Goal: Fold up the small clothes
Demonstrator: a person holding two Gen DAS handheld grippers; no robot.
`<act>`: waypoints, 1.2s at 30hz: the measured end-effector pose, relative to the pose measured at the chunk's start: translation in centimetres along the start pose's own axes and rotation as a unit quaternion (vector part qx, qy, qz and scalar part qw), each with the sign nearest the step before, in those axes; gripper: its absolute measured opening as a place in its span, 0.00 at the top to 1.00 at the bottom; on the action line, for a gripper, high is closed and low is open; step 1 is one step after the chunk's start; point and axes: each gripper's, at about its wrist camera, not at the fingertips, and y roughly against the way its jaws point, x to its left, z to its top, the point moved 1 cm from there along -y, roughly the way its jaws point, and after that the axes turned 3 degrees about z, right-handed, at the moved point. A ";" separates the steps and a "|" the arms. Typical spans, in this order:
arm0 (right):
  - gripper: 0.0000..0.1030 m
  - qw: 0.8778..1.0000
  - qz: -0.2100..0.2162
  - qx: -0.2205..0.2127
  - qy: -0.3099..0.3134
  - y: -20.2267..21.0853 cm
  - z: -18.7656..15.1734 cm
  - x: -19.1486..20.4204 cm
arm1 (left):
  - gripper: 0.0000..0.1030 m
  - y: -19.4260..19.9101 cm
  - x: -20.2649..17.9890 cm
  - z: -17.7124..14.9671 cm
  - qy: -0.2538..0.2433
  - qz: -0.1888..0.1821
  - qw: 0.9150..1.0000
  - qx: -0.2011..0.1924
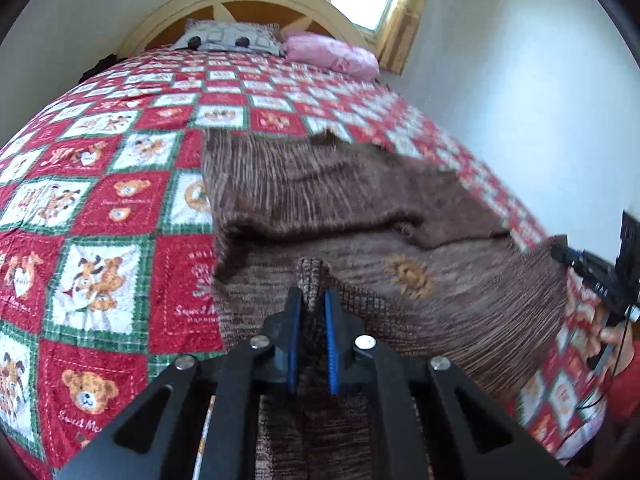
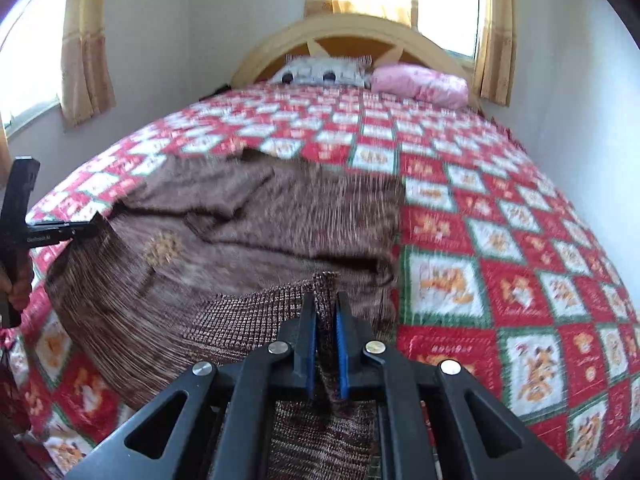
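Observation:
A brown knitted garment (image 1: 320, 184) with an orange emblem (image 1: 410, 276) lies spread on the bed, its near edge lifted. My left gripper (image 1: 312, 294) is shut on a pinched fold of that near edge, and the knit bunches up between the blue pads (image 1: 294, 328). At the right edge of this view, my right gripper (image 1: 558, 252) holds the other near corner. In the right wrist view, the right gripper (image 2: 325, 300) is shut on the garment (image 2: 280, 216). The left gripper (image 2: 94, 226) grips the far left corner there. The emblem (image 2: 162, 248) faces up.
A red, white and green teddy-bear quilt (image 1: 100, 200) covers the whole bed. A grey patterned pillow (image 1: 228, 38) and a pink pillow (image 1: 332, 54) lie by the arched wooden headboard (image 2: 352, 28). White walls flank the bed; curtains (image 2: 86, 48) hang at the windows. A hand (image 1: 612, 334) shows at the right.

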 end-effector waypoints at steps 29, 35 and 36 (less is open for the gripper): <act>0.93 0.986 -0.147 -0.046 0.060 -16.9 15.8 -3.0 | 0.89 -11.4 5.3 16.1 0.086 0.102 0.990 -0.043; 0.93 0.984 -0.171 0.011 0.053 -22.9 13.0 -4.0 | 0.89 -16.8 5.9 14.3 0.076 0.147 0.986 0.003; 0.93 0.984 -0.172 0.014 0.055 -23.1 12.7 -4.0 | 0.88 -16.6 5.9 14.4 0.078 0.146 0.986 0.000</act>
